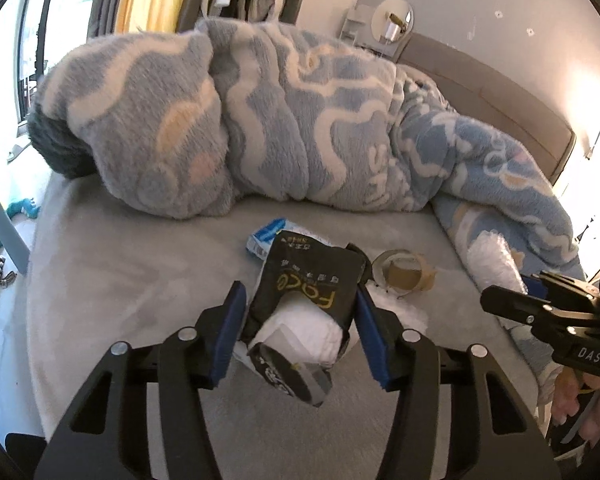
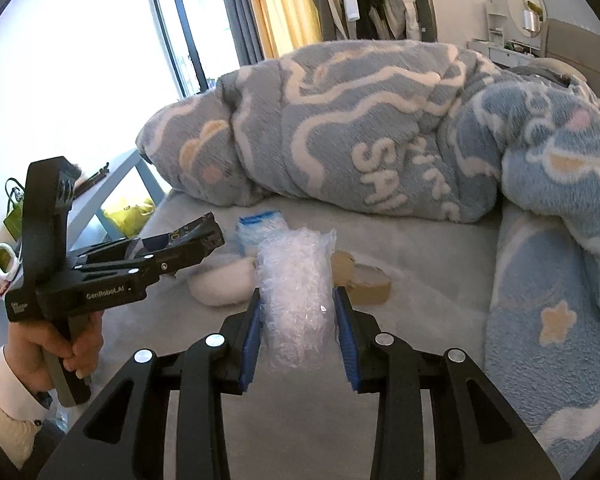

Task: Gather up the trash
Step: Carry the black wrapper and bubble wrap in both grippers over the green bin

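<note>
Here, two pieces of trash are held at once, one in each hand, above a grey bed [image 1: 112, 240].

Left tongs [image 1: 300, 312]: a black wrapper with gold lettering [image 1: 312, 280], stuffed with white tissue, sits between the blue pads. Both pads appear to lie against its sides at a middling gap; the wrapper looks lifted clear of the sheet, so a grip is judged made. It is taken across its narrow width, probably because the soft packet crushes easily and holds best at the waist.

Right tongs [image 2: 298, 308]: a roll of clear bubble wrap [image 2: 296, 280] is clamped upright between narrow-set pads, pinched near its lower half. The squashy roll is judged to need that tight squeeze to be kept from slipping.

Left on the bed, near each other just ahead of the tongs:
- blue-and-white packet [image 1: 266, 234], partly hidden behind the black wrapper
- spent brown tape roll [image 1: 404, 274], lying on its side
- white fluffy lump [image 2: 224, 284], nature unclear

A blue patterned fleece blanket [image 1: 260, 120] is heaped along the far side, which keeps the near strip of sheet open for the litter.

No bin or bag is identified with certainty in either view; a yellow bag [image 2: 130, 214] is seen on the floor beyond the bed edge.

Progress is judged partial: two items in hand, three still to be gathered.
</note>
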`<action>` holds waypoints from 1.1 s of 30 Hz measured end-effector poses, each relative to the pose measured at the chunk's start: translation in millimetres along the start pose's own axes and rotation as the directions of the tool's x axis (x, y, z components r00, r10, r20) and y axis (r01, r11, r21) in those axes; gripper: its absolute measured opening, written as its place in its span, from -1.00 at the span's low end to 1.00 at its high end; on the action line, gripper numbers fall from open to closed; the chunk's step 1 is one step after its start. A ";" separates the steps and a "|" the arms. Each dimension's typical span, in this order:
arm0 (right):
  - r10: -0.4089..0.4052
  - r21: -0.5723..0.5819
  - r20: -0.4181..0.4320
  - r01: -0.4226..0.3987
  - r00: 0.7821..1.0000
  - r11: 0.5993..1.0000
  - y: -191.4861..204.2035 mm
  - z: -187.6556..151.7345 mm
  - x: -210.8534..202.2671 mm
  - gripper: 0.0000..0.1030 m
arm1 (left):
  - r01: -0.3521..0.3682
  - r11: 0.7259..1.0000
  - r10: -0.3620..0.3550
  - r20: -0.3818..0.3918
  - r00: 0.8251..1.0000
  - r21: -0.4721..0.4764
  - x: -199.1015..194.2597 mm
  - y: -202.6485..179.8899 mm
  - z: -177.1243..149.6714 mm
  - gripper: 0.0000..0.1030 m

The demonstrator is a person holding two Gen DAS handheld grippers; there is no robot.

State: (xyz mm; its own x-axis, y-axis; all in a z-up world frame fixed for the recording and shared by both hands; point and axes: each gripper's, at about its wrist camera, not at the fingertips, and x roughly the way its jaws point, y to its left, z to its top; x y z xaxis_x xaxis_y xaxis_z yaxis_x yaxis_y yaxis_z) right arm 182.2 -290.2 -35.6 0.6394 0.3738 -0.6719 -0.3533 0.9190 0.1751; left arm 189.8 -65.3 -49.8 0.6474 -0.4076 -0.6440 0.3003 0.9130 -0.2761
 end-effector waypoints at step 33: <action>0.131 -0.087 -0.011 -0.131 0.991 0.988 122.5 -12.4 7.1 -0.32 | -0.228 0.964 0.236 0.045 0.971 -0.139 -131.7 64.1 -53.6 0.11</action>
State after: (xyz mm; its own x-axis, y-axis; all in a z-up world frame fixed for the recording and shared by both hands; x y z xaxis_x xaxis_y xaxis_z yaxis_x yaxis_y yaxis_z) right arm 135.1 -176.6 -27.9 0.5799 0.4893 -0.6514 -0.4923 0.8475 0.1983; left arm 86.1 47.7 -21.0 0.7307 -0.1811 -0.6582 0.0449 0.9748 -0.2184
